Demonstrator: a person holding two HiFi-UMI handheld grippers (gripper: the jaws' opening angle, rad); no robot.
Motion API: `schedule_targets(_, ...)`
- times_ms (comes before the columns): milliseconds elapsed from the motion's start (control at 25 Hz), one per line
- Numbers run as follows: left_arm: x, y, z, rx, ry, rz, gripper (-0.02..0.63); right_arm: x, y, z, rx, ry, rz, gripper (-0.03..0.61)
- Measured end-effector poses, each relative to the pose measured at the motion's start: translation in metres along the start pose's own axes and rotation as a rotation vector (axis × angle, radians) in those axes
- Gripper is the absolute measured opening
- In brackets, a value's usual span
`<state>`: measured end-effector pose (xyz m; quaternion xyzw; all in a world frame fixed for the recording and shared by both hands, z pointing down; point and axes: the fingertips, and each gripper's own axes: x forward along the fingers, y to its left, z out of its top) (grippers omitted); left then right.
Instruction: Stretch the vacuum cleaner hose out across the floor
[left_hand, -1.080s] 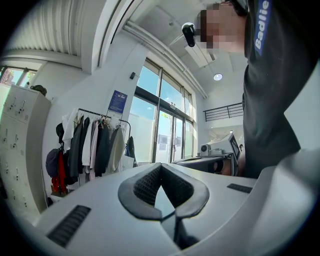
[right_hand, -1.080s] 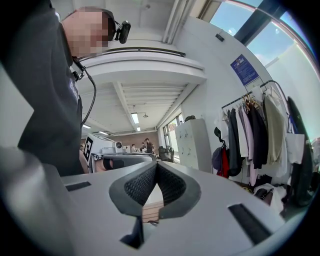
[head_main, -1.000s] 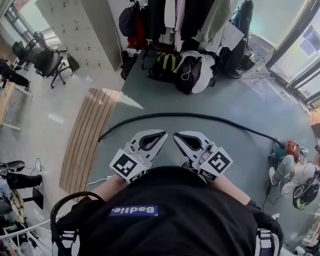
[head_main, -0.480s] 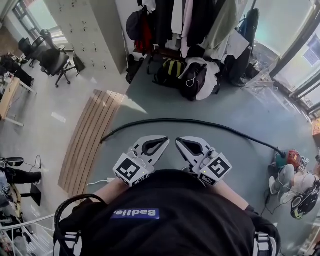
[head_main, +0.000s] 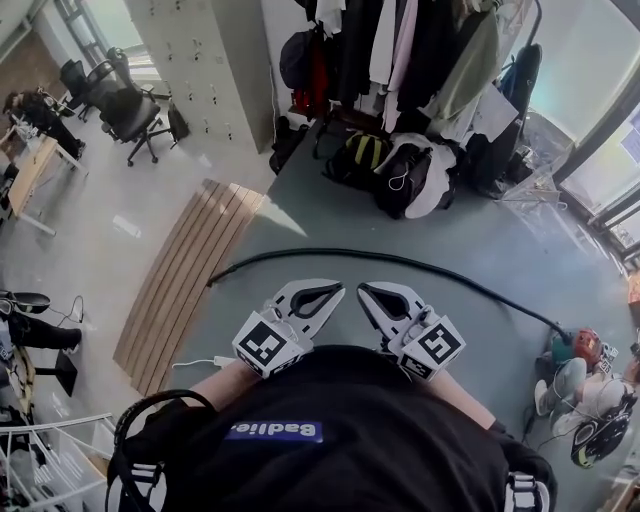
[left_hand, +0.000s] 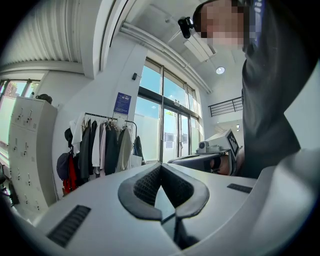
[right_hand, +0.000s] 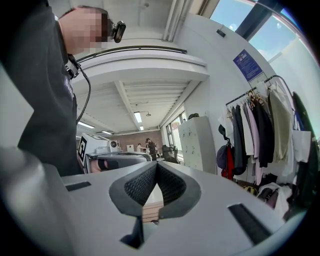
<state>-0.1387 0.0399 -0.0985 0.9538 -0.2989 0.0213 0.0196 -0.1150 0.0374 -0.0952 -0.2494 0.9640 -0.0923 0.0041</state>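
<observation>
The black vacuum hose (head_main: 400, 265) lies in a long shallow arc across the grey-green floor, from a free end near the wooden strip at the left to the vacuum cleaner (head_main: 580, 347) at the right edge. My left gripper (head_main: 333, 290) and right gripper (head_main: 368, 291) are held side by side close to my chest, above the floor and apart from the hose. Both are shut with nothing between the jaws. In the left gripper view the left gripper (left_hand: 161, 166) shows its tips meeting; the right gripper (right_hand: 156, 165) shows the same in its own view.
A clothes rack (head_main: 400, 40) with coats stands at the back, with backpacks and bags (head_main: 395, 165) on the floor below it. Grey lockers (head_main: 210, 50) stand to its left. A wooden slatted strip (head_main: 185, 280) borders the floor at left. Office chairs (head_main: 130, 110) are far left.
The head view has shifted slightly, so the hose and bags sit a little lower and to the right in the picture. Both grippers stay shut in front of my chest.
</observation>
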Motion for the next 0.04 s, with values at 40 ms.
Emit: schedule_targets(40, -0.0016, 0.0016, 0.0001, 0.002, 0.003, 0.001, 0.008, 0.0020, 0.0003, 0.0004, 0.001, 0.001, -0.001, 0.005)
